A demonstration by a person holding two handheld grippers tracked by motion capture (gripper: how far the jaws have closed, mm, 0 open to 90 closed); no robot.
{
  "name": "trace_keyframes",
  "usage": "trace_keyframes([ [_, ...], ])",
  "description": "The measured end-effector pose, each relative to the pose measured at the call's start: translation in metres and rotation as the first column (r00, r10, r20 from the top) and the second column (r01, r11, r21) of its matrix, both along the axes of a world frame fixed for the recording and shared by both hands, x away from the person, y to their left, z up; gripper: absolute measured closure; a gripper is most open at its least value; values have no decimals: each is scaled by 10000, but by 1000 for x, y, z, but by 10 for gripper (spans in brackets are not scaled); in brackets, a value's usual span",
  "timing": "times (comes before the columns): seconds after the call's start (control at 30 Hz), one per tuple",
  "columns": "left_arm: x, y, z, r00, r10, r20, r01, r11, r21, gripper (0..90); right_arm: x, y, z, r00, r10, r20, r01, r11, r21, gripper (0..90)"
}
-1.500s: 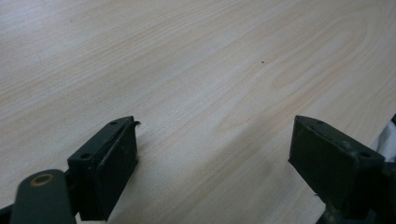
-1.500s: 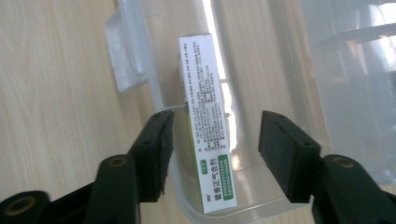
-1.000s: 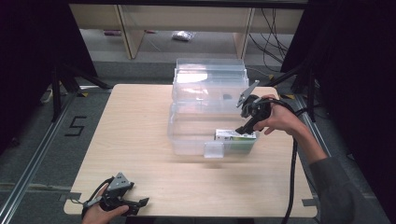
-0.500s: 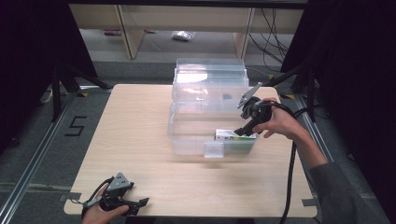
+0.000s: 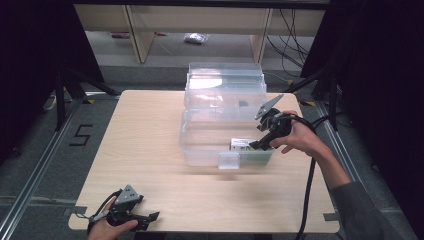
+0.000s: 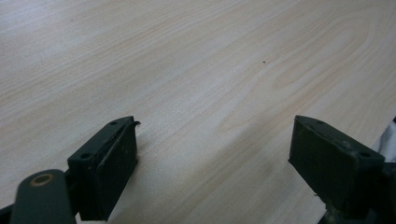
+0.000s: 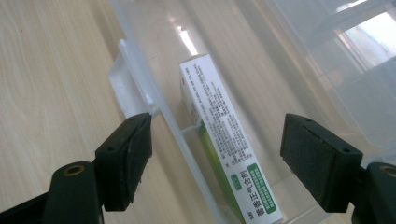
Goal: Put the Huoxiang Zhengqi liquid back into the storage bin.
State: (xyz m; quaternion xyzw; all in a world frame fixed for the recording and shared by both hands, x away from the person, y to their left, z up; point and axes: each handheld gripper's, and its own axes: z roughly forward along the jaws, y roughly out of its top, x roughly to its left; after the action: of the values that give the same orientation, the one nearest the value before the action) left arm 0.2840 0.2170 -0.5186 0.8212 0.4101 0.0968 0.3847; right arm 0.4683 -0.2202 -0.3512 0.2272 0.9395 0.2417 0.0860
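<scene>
Pale wooden table point(image 5: 150, 135) under dark surroundings, with shelving on the floor beyond. On its far right half stands a clear plastic bin point(image 5: 210, 145), its lid tipped up behind it. A white and green medicine box point(image 7: 224, 140) lies inside the bin, on its narrow side against the near wall. My right gripper point(image 5: 260, 144) hangs over the bin's right end, angled down at the box; its jaws stand wide apart with the box between them, neither pad touching it. My left gripper point(image 5: 142, 219) rests at the table's near left corner, jaws spread over bare wood, holding nothing.
</scene>
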Motion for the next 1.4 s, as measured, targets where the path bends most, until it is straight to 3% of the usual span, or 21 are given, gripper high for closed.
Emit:
trace_keyframes([
  [0.1,0,0,0,10000,0,-9,0,10000,20,149,0,-1,-1,9995,230,217,-233,9996,164,261],
  [0.17,1,1,1,9999,-115,-32,116,9996,249,149,-3,-1,-1,10000,-13,79,11,9998,195,261],
  [0.3,1,1,1,10000,-63,-10,63,9997,227,149,-5,-2,-4,9999,32,162,-37,9994,339,261],
  [0.33,1,1,1,10000,-63,-10,63,9997,227,148,-8,-2,-4,9997,-239,7,239,9989,403,260],
  [0.4,1,1,0,10000,-83,7,83,9997,218,149,-7,-4,-6,9998,53,208,-63,9988,492,258],
  [0.7,1,1,1,10000,-65,-23,65,9998,209,149,-13,-8,-12,9990,-423,172,404,9943,984,254],
  [0.73,1,1,1,9999,-100,-18,101,9996,255,149,-14,-9,-12,9985,-532,-88,538,9939,961,253],
  [0.83,1,1,1,10000,-70,-13,71,9997,234,149,-12,-11,-13,9985,-412,360,371,9934,1089,252],
  [0.87,1,1,1,10000,-82,-6,82,9997,228,149,-14,-11,-13,9982,-556,214,529,9924,1108,252],
  [1.2,1,1,1,10000,-68,-7,68,9997,228,149,-18,-12,-16,9986,-380,366,327,9903,1348,247],
  [1.27,1,1,1,10000,-89,-11,89,9997,234,149,-21,-12,-16,9979,-606,247,570,9903,1267,247],
  [1.3,1,1,1,10000,-78,-5,78,9997,237,149,-20,-12,-16,9988,-399,292,359,9912,1272,247],
  [1.4,1,2,0,9999,-117,-3,117,9996,273,149,-22,-12,-18,9975,-664,242,623,9882,1402,246],
])
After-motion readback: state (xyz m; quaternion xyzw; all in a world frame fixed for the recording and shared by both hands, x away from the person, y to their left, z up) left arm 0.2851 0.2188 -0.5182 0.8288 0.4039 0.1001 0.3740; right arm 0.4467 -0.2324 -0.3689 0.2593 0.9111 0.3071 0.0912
